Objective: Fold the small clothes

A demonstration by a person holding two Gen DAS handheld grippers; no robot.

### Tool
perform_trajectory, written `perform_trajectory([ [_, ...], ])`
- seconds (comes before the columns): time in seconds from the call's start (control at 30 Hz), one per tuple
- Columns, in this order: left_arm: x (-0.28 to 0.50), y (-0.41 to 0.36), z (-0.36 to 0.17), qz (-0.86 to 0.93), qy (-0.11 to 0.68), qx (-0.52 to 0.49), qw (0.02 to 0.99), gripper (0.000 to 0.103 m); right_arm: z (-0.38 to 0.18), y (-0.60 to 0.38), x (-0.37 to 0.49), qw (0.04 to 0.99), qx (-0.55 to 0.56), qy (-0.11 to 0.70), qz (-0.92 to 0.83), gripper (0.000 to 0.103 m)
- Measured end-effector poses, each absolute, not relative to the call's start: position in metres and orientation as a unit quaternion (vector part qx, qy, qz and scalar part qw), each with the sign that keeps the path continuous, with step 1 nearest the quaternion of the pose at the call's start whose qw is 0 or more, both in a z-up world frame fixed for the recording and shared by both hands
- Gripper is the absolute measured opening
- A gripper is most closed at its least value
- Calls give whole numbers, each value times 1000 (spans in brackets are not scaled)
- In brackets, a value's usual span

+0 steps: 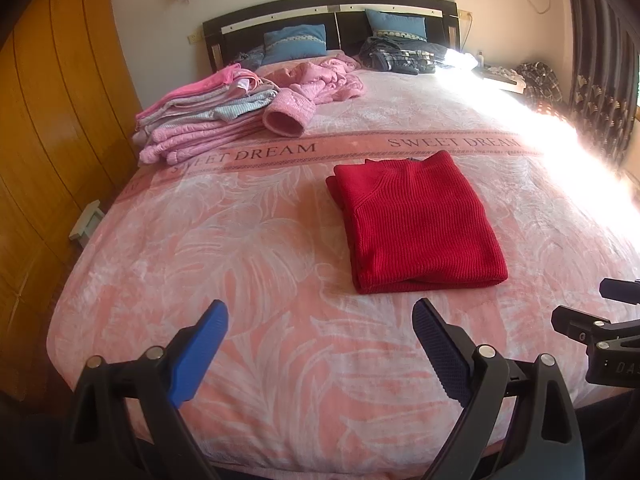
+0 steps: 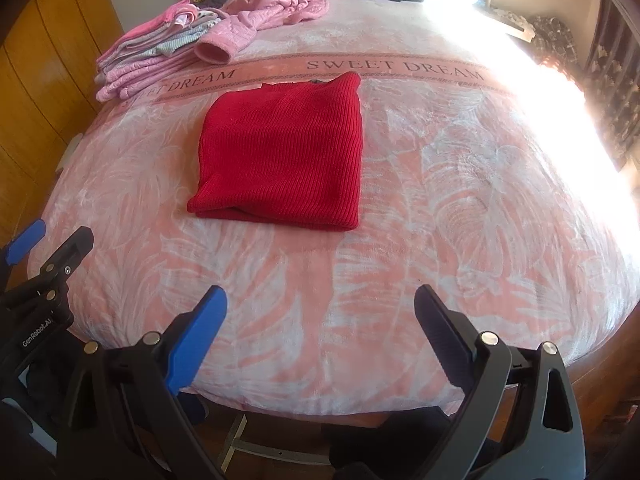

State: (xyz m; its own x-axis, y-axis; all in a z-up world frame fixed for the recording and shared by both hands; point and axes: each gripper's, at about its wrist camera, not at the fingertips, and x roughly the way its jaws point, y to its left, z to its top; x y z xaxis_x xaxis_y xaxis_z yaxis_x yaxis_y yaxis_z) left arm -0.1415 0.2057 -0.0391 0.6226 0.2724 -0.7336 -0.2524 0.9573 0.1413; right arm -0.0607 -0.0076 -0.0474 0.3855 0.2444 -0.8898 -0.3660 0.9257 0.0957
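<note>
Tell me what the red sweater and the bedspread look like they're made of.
Red sweater: a chunky rib knit, probably wool or acrylic; the raised parallel ribs and matte surface show it. Bedspread: looks like a plush fleece blanket, soft and faintly shiny, with a fuzzy printed leaf pattern; the exact fibre can't be told.

"SWEET DREAM" runs twice in dark capitals along the darker pink band [image 1: 352,148] that crosses the bedspread [image 2: 440,240] from left to right, beyond the folded clothes. "GenRobot.AI" stands in white on the black body of the left gripper [image 2: 38,334], seen at the near left of the right wrist view.
</note>
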Motion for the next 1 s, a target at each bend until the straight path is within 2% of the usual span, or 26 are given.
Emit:
perform_trajectory([
  [1.0, -141, 213, -48, 147, 425, 7, 893, 94, -42, -4, -65, 857, -110, 482, 146, 94],
])
